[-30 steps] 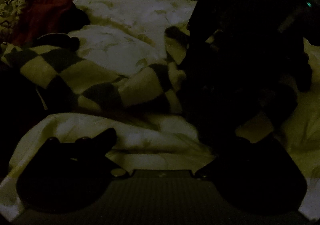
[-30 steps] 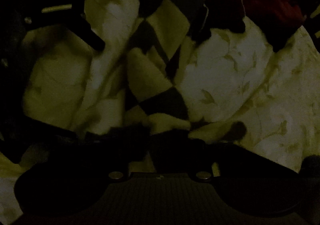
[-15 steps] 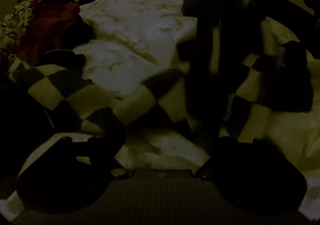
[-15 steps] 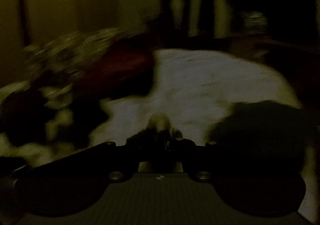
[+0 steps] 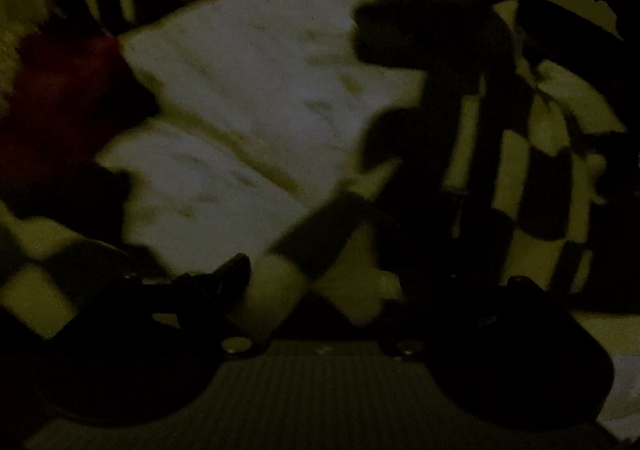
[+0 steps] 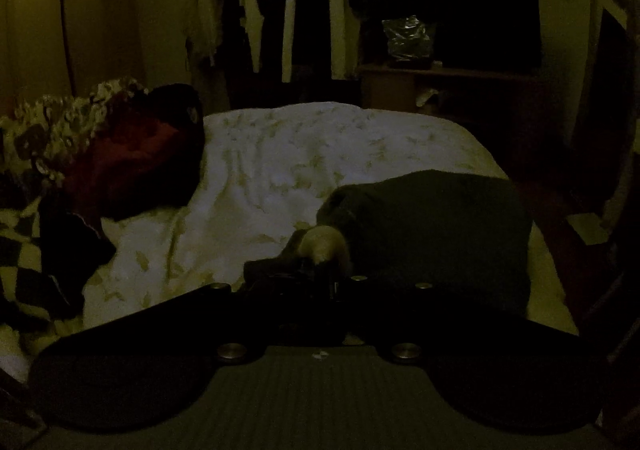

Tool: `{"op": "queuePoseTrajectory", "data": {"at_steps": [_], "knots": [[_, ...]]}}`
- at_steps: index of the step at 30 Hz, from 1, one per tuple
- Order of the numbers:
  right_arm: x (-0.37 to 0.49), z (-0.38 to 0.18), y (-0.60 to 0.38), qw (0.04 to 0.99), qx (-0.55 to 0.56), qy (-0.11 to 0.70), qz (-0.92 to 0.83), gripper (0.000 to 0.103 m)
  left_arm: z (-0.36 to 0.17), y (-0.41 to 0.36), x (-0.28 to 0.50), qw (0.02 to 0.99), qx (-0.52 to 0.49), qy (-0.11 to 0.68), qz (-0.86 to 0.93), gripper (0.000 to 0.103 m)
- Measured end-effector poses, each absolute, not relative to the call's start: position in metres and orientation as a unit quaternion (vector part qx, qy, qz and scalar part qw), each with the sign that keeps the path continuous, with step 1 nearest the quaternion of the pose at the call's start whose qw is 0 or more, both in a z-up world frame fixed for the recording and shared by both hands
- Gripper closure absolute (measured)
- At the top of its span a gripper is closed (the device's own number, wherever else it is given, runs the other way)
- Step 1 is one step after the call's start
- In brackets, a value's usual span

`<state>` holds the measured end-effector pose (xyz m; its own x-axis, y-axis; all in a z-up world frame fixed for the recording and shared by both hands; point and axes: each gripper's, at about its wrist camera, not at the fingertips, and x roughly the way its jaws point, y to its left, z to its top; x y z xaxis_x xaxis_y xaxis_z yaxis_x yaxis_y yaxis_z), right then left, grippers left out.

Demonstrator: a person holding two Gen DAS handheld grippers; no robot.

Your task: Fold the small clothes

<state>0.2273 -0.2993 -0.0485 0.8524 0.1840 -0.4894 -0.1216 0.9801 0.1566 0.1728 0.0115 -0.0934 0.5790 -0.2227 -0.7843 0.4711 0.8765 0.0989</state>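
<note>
Two tongs working one checkered garment (image 5: 552, 130) on the bed (image 6: 280, 170). Frames are running dark and the left view is smearing.

Left tongs (image 5: 320, 278): released, and the jaws have just been closing in a bit. One strip of the checkered garment is lying between them, just beside the left fingertip (image 5: 236, 270). Cannot tell whether either pad is touching it.

Right tongs (image 6: 316, 270): clenched, jaws have just been closing, and they are pinching a pale tuft of the garment that is poking out past the tips. From the left view that end is hanging raised on the right, and the rest is trailing down toward the left tongs.

Count:
- one checkered garment
- one red garment (image 6: 132, 158), bunching at the left of the bed beside one flower-print cloth (image 6: 60, 122)
- one dark folded piece (image 6: 432, 230), sitting on the bed just beyond the right tongs
- one rail of hanging clothes (image 6: 288, 10) behind the bed

Versus a second ago: the right camera was looking down onto the garment and is now looking across the bed into the room. The garment was lying ahead of the left tongs, clear of the jaws; now it is sitting between them, with its far end up off the sheet.
</note>
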Motion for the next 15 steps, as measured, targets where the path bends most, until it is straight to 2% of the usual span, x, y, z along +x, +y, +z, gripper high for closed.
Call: {"op": "queuePoseTrajectory", "data": {"at_steps": [2,4,5,6,9,13,15], "knots": [[0.226,-0.049,-0.298,0.961,0.067,0.257,0.083,0.094,-0.106,0.005,0.179,0.870,0.149,0.425,-0.200,0.022],[0.226,-0.050,-0.297,0.960,0.067,0.256,0.087,0.094,-0.114,0.002,0.187,0.868,0.142,0.435,-0.194,0.047],[0.226,-0.049,-0.297,0.960,0.066,0.255,0.090,0.093,-0.115,0.004,0.192,0.863,0.116,0.448,-0.205,0.071],[0.227,-0.049,-0.296,0.960,0.068,0.254,0.093,0.093,-0.115,0.007,0.195,0.858,0.090,0.457,-0.216,0.076],[0.227,-0.050,-0.298,0.960,0.071,0.256,0.089,0.093,-0.110,0.013,0.197,0.861,0.070,0.455,-0.215,0.086],[0.227,-0.051,-0.302,0.959,0.073,0.258,0.088,0.093,-0.098,0.039,0.202,0.853,-0.020,0.464,-0.240,0.088],[0.228,-0.051,-0.303,0.960,0.071,0.258,0.086,0.093,-0.088,0.047,0.200,0.859,-0.027,0.454,-0.236,0.088]]}}
